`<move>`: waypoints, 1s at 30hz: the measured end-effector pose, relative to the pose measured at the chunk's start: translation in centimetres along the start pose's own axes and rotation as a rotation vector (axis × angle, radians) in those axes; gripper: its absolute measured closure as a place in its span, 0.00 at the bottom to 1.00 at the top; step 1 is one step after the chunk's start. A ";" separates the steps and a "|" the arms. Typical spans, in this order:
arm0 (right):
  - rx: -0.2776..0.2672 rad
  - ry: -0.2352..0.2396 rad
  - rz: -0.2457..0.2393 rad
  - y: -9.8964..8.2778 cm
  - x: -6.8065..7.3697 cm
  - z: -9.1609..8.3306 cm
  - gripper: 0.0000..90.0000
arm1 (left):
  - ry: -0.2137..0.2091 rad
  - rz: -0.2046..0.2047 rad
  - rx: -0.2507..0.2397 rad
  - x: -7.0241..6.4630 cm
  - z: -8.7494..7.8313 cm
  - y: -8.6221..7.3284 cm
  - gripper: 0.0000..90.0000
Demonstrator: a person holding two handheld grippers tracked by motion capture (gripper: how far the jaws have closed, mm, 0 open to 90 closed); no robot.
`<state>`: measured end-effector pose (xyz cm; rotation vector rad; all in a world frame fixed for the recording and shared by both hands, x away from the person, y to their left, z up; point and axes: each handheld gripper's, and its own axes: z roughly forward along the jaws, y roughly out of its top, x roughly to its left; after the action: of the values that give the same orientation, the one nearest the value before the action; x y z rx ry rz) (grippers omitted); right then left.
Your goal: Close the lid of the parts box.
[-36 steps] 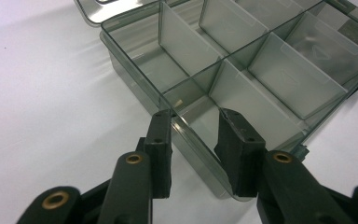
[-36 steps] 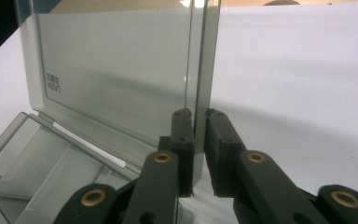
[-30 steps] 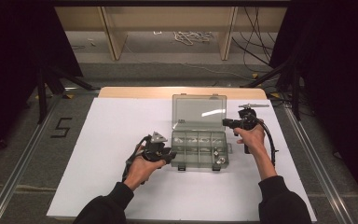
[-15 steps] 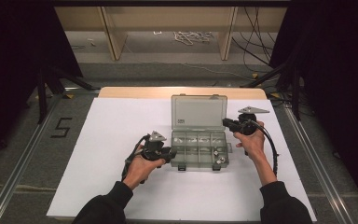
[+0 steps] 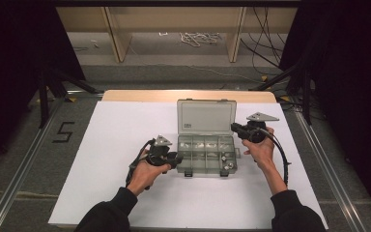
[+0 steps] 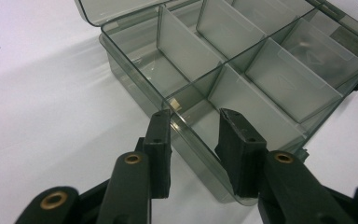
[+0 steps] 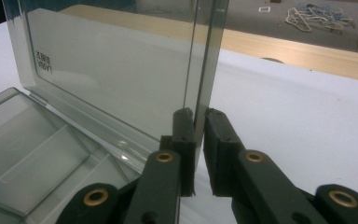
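Now the clear organizer box point(image 5: 206, 153) sits at frame centre on the white table point(image 5: 111, 145). Its raised lid point(image 7: 121, 70) has its side edge pinched between the right gripper point(image 7: 199, 119) fingers. Lower down, the left gripper point(image 6: 195, 122) straddles the box's near corner wall, one finger point(image 6: 160, 140) outside, one inside.

Table brightly lit, surroundings dark; high view soft, glare on lid.
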<state>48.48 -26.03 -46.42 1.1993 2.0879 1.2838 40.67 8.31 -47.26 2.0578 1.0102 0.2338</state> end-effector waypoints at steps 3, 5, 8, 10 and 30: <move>0.008 -0.004 -0.012 0.0 0.1 -0.1 0.93 | -0.001 -0.009 -0.005 0.0 0.0 0.0 0.72; 0.010 -0.015 -0.012 0.0 0.1 -0.2 0.93 | -0.001 -0.007 -0.005 0.0 0.0 0.0 0.72; -0.011 -0.016 -0.027 -0.1 0.1 -0.1 0.93 | -0.003 -0.008 0.004 0.1 0.0 0.1 0.71; -0.011 -0.012 -0.020 -0.1 0.3 -0.2 0.93 | 0.002 -0.014 0.001 0.3 0.0 0.3 0.69; -0.017 -0.023 -0.048 -0.3 0.5 -0.3 0.93 | 0.061 -0.020 -0.104 0.8 -2.5 6.8 0.38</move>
<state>47.83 -25.85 -46.51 1.1442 2.0729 1.2575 43.93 7.99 -40.70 1.9565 1.0336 0.3335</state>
